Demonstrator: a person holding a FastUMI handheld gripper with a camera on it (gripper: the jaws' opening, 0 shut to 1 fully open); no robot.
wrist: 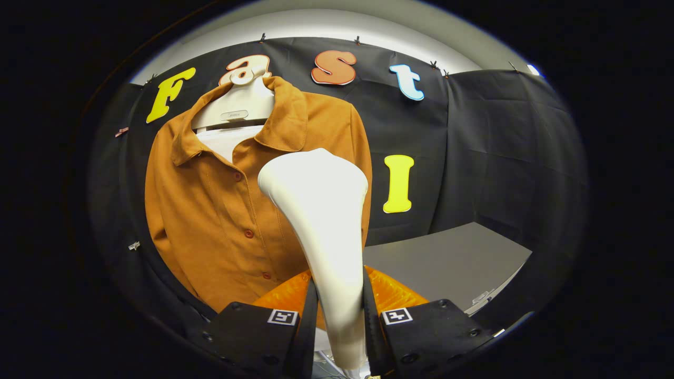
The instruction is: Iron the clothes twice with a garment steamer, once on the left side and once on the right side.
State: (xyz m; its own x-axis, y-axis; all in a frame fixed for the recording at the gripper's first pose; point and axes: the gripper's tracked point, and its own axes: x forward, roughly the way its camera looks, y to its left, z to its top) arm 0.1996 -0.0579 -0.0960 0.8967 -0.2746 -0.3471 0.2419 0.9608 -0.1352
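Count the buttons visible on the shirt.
3, down the shirt placket: one below the collar, one mid-chest, one lower. The steamer, clamped in the gripper, may hide more.

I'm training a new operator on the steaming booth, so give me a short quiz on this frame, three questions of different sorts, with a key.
1. True or false: the gripper is shut on the white garment steamer, one finger on each side of its handle.
2. Multiple choice: the steamer's head is in front of which part of the brown shirt? A) the collar B) the chest beside the button row C) the hem
3. Fill in: the shirt hangs on a white ____ before the black booth wall, with a grey table beyond the fingers beside it.

Key: 1 true; 2 B; 3 mannequin form
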